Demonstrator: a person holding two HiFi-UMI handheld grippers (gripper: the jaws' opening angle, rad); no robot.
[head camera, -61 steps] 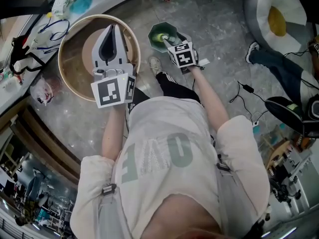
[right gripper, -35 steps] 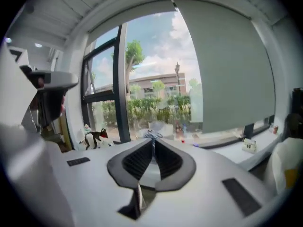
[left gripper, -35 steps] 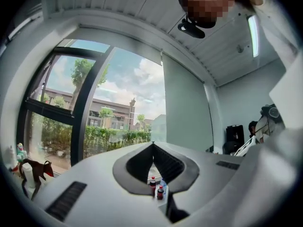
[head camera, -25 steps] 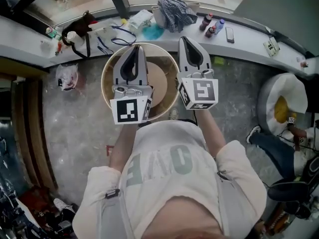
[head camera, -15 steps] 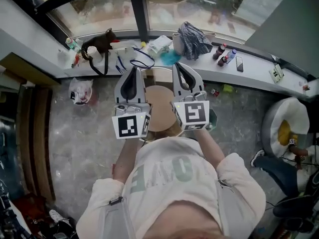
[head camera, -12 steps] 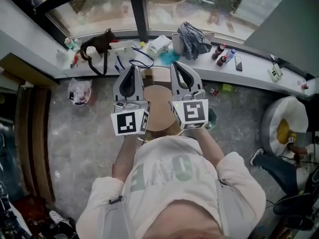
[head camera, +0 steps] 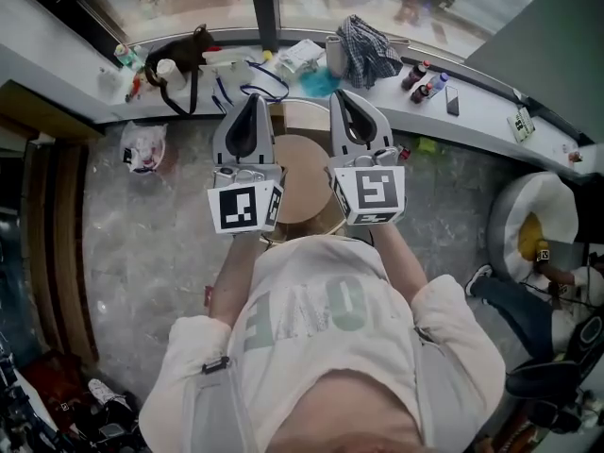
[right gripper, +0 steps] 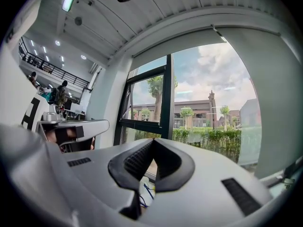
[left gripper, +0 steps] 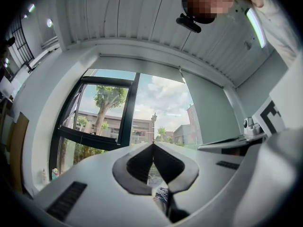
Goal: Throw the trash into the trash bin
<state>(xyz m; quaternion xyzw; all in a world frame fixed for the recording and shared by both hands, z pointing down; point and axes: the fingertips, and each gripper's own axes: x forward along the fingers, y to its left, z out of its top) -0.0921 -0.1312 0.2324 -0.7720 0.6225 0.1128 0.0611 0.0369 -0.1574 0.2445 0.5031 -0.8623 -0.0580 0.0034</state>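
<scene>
Head view, left to right. A white plastic bag [head camera: 142, 147] lies on the grey floor [head camera: 142, 253] at far left, below the counter [head camera: 491, 111] that runs along the far window. At the counter's left end: a black bag-like item [head camera: 179, 53] and loose blue cables [head camera: 260, 88]. Further right on it: a checked cloth [head camera: 368, 50], small bottles [head camera: 420, 78] and a phone [head camera: 453, 102].

The left hand-held gripper [head camera: 253, 97] is held out in front of the person's chest, pointing far toward the window. Its jaws are pressed together with nothing between them, and its own view shows them meeting at the tip. The right hand-held gripper [head camera: 342, 92] sits just beside it, parallel and not touching. Its jaws are also fully together and empty. Each shows at the edge of the other's gripper view. Both gripper views look out at the window, with trees and buildings beyond.

A round wooden top [head camera: 302, 173] shows on the floor between and below the two hand-held grippers. At far right is a grey and white cushion [head camera: 524, 220] with a yellow centre.

The trash bin can't be made out in any view. It may be hidden behind the right hand-held gripper's marker cube, but I can't tell.
</scene>
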